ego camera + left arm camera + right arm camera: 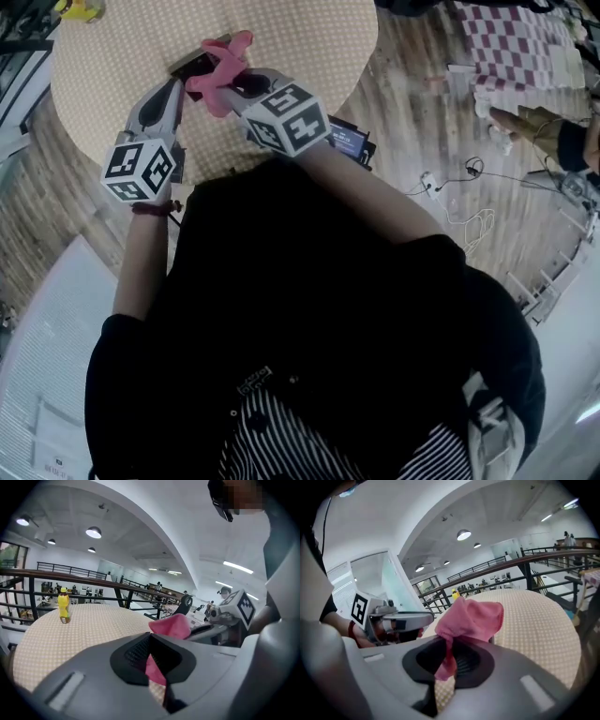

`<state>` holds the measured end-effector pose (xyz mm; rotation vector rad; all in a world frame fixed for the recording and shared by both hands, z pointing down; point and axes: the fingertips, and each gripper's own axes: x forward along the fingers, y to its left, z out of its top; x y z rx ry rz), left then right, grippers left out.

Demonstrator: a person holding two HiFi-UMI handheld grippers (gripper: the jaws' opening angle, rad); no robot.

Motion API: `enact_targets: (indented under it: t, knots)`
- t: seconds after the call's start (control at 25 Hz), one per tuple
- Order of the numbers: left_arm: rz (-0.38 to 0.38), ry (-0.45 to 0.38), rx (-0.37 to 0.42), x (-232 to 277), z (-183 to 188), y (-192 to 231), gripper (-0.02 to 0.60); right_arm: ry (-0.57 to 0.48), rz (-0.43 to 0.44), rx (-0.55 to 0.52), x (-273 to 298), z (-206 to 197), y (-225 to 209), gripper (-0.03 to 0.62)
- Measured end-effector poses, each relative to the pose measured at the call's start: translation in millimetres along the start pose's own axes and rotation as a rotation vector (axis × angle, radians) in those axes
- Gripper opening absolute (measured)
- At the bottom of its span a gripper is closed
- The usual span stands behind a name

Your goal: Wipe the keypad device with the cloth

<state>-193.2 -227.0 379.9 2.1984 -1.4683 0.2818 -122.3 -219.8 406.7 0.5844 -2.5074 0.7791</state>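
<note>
Over a round table in a beige dotted covering (112, 56), a person's left gripper (157, 665) and right gripper (446, 656) met tip to tip. Each had its jaws pressed together on a fold of the same crumpled pink fabric cloth (220, 73), which bunched up between them. Just beneath the cloth, and touching it in the head view, lay a dark flat rectangular device (190, 66). It was by all appearances the keypad device to be wiped, though its keys could not be made out. The step in hand looked to be the readying of the cloth over the device, with wiping proper hardly begun. The next move would call for lowering the bunch flat onto the device's face and drawing it across. The pressure would have to be firm enough to clean yet not so firm as to push the device along the covering. Open tabletop spread beyond and to both sides, and a small yellow plastic bottle (63, 604) stood well apart near the far rim. The near side was tighter: a second dark device with a blue-lit screen (349, 141) sat beside the right forearm. Whether it was on the rim or just past it could not be told, but it lay in the way of a careless elbow
</note>
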Motion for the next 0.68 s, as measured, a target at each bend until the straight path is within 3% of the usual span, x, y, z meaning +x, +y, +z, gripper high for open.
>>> enact_targets:
  t: [0.16, 0.32, 0.52, 0.68]
  knots:
    - [-0.039, -0.009, -0.009, -8.8, -18.1, -31.1, 0.003, -0.019, 0.007, -0.047, -12.1, 0.0, 13.9, 0.048]
    - [-0.014, -0.039, -0.035, -29.0, -48.7, -7.4, 0.003, 0.0, 0.03, -0.098, 22.8, -22.3, 37.9, 0.048]
    - [0.015, -0.032, -0.013, -43.7, -59.1, 15.7, 0.003, 0.012, 0.072, -0.104, 50.6, -30.7, 53.5, 0.048]
    - [0.012, -0.027, -0.023, -39.6, -64.7, 1.4, 0.003, 0.026, 0.085, -0.126, 42.9, -40.8, 45.2, 0.048]
